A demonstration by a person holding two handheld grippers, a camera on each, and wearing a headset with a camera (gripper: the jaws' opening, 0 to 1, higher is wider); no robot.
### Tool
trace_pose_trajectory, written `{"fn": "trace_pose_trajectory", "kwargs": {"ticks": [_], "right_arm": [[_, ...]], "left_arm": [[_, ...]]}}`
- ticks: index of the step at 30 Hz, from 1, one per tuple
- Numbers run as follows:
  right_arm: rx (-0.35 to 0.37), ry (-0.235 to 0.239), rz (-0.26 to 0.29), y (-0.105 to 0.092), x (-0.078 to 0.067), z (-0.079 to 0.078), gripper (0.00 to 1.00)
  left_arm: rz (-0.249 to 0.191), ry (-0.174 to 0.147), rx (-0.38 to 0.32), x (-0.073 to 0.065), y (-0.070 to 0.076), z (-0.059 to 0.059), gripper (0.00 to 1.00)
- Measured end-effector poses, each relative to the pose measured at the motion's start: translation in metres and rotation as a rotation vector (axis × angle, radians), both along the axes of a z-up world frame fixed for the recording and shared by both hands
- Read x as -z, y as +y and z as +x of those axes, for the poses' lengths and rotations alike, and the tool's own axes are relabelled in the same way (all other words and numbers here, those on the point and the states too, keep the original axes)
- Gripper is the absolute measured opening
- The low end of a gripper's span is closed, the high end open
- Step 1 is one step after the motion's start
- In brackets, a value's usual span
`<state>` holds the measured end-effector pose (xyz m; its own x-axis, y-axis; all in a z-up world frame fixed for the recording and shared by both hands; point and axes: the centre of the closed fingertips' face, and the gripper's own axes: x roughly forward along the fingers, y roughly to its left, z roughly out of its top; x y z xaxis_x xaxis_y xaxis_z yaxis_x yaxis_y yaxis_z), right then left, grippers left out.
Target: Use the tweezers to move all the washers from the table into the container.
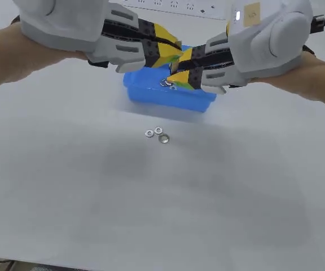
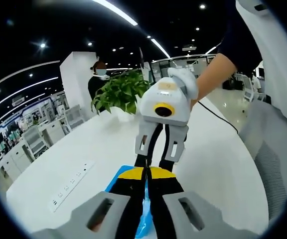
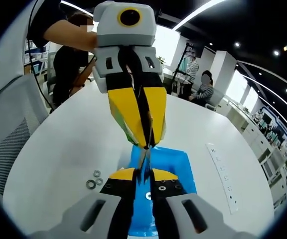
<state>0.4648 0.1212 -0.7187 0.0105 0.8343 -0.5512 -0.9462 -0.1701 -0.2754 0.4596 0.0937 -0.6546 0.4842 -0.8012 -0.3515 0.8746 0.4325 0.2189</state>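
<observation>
Jaws closed, left gripper [image 1: 175, 48] faces right gripper [image 1: 174, 77] over the container [image 1: 151, 94]; washers [image 1: 157, 134] nearby.

Three washers [image 1: 157, 134] lie on the table [image 1: 66, 186] before the container [image 1: 162, 99], which seemingly holds more.

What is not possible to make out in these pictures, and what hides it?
Tweezers: in the head view the closed jaws of the left gripper and right gripper meet over them; the holder is unclear.
Washers inside the container: head view, the grippers hide part of the inside, so no count.
Container in the left gripper view: that gripper's own jaws hide nearly all.
Loose washers: too small for detail.
</observation>
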Motion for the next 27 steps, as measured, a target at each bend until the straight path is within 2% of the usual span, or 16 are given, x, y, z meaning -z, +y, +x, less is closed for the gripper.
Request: {"fn": "trace_pose_trajectory", "kwargs": {"ticks": [1,2,4,10,12,15,16,18,19,20,24,26,27], "right_arm": [[-0.001,0.0,0.001,0.0,-0.001,0.0,0.13],[0.007,0.022,0.016,0.0,-0.005,-0.002,0.14],[0.021,0.042,0.028,0.001,-0.01,-0.003,0.22],[0.033,0.0,0.034,-0.003,-0.017,-0.008,0.33],[0.05,0.002,0.034,-0.006,-0.019,-0.009,0.4],[0.073,0.002,0.044,-0.01,-0.023,-0.011,0.49],[0.094,0.004,0.057,-0.012,-0.024,-0.01,0.51],[0.137,-0.044,0.117,-0.015,-0.035,-0.009,0.52],[0.151,-0.027,0.14,-0.016,-0.038,-0.011,0.52],[0.165,0.01,0.172,-0.018,-0.041,-0.018,0.53],[0.175,0.031,0.145,-0.03,-0.033,-0.036,0.6],[0.179,0.05,0.135,-0.037,-0.028,-0.048,0.63],[0.186,0.067,0.132,-0.041,-0.025,-0.054,0.65]], "left_arm": [[0.001,-0.005,-0.002,-0.001,0.0,0.0,0.05],[0.001,-0.009,-0.005,-0.003,0.0,-0.001,0.05],[0.005,-0.014,-0.01,-0.004,0.001,-0.001,0.05],[-0.008,-0.058,-0.009,-0.021,0.001,-0.009,0.05],[-0.014,-0.064,-0.017,-0.024,0.004,-0.009,0.05],[-0.02,-0.07,-0.025,-0.027,0.007,-0.016,0.05],[-0.023,-0.067,-0.026,-0.028,0.007,-0.02,0.05],[-0.026,-0.07,-0.024,-0.031,0.009,-0.028,0.05],[-0.028,-0.069,-0.023,-0.031,0.01,-0.03,0.05],[-0.032,-0.068,-0.02,-0.032,0.011,-0.034,0.05],[-0.042,-0.06,-0.025,-0.031,0.013,-0.046,0.05],[-0.059,-0.045,-0.039,-0.028,0.013,-0.052,0.05],[-0.066,-0.038,-0.042,-0.025,0.01,-0.062,0.05]]}}
